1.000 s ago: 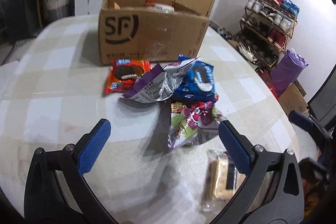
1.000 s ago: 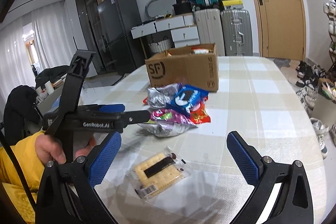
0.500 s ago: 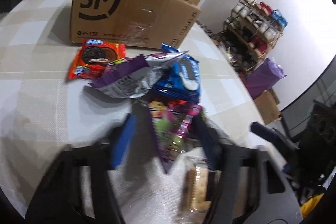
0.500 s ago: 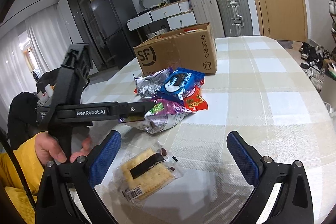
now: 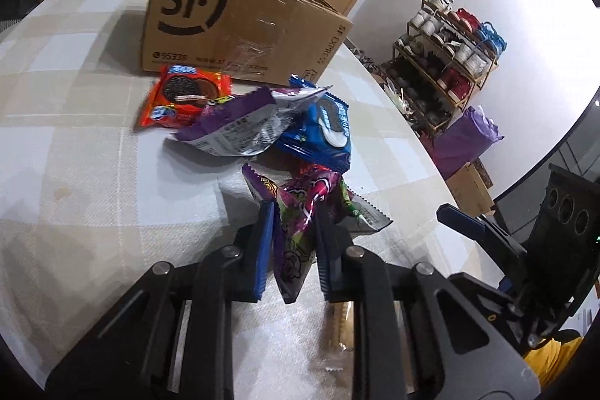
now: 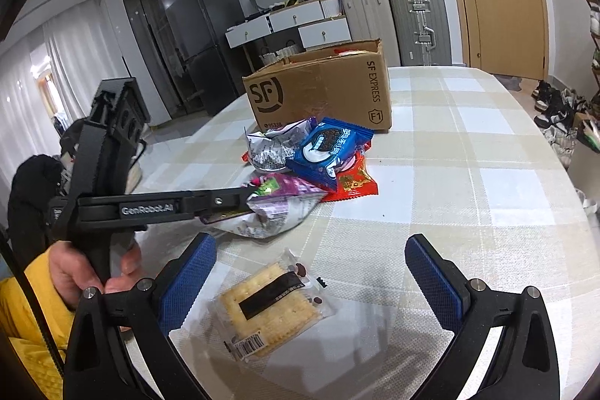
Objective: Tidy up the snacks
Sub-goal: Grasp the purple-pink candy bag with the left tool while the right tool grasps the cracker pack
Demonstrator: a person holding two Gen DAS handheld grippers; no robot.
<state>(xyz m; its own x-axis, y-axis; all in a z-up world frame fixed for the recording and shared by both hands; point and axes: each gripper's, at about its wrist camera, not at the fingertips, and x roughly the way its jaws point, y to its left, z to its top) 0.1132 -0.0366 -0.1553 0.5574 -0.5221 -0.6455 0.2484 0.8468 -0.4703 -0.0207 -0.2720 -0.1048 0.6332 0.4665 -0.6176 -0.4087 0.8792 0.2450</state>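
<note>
Left gripper (image 5: pixel 290 231): we read its fingers as having just closed from wide open; they now pinch the purple candy bag (image 5: pixel 300 208) at lower centre of the left wrist view.
Candy bag position: nearest packet of the pile, on the bench (image 5: pixel 93 175), its far end under the blue Oreo pack (image 5: pixel 326 130).
Change: a second ago the fingers straddled this bag with a clear gap; that gap is gone.
Meaning for task: we judge the grasp made and the lift toward the SF carton (image 5: pixel 232 25), upper centre, as the next step.
Right gripper (image 6: pixel 311 272): fingers spread wide, gripping nothing, poised over the cracker packet (image 6: pixel 270 306) at lower centre of the right wrist view.
Remaining stock: red Oreo pack (image 5: pixel 180 96) and silver-purple wrapper (image 5: pixel 243 130) lie before the carton.
Risk: we expect the overlapping blue pack may drag along.
</note>
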